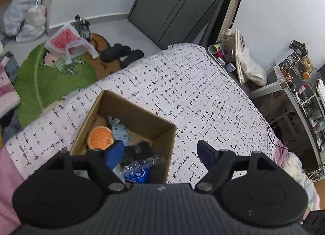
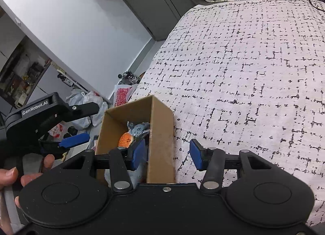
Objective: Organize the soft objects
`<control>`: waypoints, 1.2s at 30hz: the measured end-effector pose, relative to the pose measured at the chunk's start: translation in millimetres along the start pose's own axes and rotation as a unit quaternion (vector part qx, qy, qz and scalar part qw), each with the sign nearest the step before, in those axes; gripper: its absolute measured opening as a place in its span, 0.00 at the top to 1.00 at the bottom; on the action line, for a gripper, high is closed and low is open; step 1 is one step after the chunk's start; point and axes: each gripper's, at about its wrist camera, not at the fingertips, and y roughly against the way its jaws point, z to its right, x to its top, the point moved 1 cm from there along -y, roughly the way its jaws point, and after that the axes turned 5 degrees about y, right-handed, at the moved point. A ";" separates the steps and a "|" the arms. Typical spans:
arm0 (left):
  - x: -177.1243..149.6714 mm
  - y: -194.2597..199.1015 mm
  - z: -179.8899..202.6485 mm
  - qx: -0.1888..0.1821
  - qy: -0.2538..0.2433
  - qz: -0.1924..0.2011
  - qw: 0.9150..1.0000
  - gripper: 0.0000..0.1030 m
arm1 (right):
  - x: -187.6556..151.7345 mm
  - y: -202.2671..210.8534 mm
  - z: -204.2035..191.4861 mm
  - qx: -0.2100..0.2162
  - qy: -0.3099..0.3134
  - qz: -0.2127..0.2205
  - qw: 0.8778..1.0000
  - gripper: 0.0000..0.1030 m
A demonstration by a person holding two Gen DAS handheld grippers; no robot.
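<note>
One cardboard box (image 1: 162, 131) on bed (image 1: 203, 92), holding one orange burger toy (image 1: 100, 138), one grey-blue cloth toy (image 1: 118, 129), one black item (image 1: 140, 149) and one blue packet (image 1: 138, 171); left tongs (image 1: 160, 151) released above box; right tongs (image 2: 167, 154) apart, straddling box wall without touching.

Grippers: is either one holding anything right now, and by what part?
Nothing is held. The left gripper stands open above the cardboard box, and the right gripper is open astride the box's near wall, its pads not touching it.
</note>
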 end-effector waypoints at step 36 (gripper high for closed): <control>-85.1 81.2 45.9 0.065 -0.090 0.019 0.994 0.05 | -20.7 120.5 44.2 0.002 0.035 0.064 0.997 0.06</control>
